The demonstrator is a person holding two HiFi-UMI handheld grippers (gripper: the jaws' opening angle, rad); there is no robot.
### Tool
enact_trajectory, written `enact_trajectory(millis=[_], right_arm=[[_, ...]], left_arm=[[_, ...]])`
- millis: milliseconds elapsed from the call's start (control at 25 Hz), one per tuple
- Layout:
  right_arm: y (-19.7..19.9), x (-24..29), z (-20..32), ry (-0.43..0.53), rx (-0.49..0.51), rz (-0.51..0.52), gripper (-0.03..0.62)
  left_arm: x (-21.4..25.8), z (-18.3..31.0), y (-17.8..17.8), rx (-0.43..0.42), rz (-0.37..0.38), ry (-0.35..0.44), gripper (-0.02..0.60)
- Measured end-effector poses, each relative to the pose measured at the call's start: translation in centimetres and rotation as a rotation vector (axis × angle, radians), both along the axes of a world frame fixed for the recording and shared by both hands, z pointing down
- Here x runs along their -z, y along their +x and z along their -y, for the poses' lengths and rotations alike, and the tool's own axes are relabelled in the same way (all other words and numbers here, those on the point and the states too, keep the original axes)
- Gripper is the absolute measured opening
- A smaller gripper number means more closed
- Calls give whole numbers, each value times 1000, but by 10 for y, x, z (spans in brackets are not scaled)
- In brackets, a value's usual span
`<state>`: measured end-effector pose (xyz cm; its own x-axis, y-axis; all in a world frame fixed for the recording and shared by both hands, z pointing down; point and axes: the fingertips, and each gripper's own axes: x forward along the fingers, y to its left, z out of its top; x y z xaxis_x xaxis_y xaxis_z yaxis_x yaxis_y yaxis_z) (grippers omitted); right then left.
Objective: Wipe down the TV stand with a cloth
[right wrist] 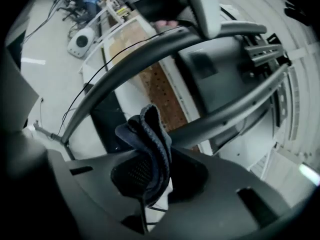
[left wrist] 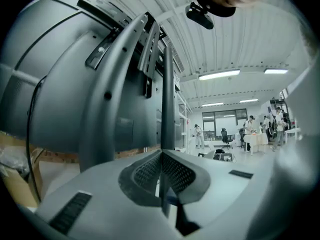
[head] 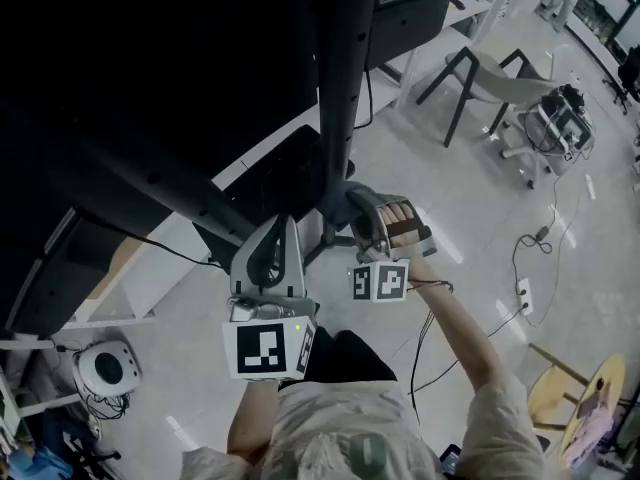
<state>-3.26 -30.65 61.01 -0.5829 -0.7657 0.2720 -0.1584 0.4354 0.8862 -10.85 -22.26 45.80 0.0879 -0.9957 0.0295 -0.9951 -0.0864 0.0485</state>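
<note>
The TV stand's dark upright pole (head: pixel 340 118) rises in the middle of the head view, with the black TV (head: pixel 150 78) at the upper left. My right gripper (head: pixel 358 211) is shut on a dark blue cloth (right wrist: pixel 147 144), and the cloth (head: pixel 345 203) lies against the lower part of the pole. Curved grey stand tubes (right wrist: pixel 235 109) cross just behind the cloth. My left gripper (head: pixel 278 233) hovers left of the pole. Its jaws are shut with nothing between them, and they point up along the pole (left wrist: pixel 167 99) and the TV's back (left wrist: pixel 60 84).
A grey chair (head: pixel 480 78) and a wheeled cart (head: pixel 560 118) stand at the upper right. Cables and a power strip (head: pixel 525 293) lie on the floor to the right. A white round device (head: pixel 105 366) sits at the lower left, a yellow stool (head: pixel 585 398) at the lower right. People (left wrist: pixel 248 129) stand far off.
</note>
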Motion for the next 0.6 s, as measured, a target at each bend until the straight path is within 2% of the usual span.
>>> enact_trajectory(millis=[80,200,360,520,600], right_arm=[[4,67,-6,-32,-48,132,57],[13,161,-11,-96,-132,388,57],[38,252,-41,-124,-178,689,58],[59,286,-84,-235,-147,1040,58],[66,288,-100,-246,-148,1099,58]], left_arm=[[41,-3,2,-4,-5,23,15],[101,-8,4,-10,-3,88,15],[144,-29,12,-8,12,157,15],[143,-48,20,-4,-11,166,15],[140,-58,22,0,-20,170,15]])
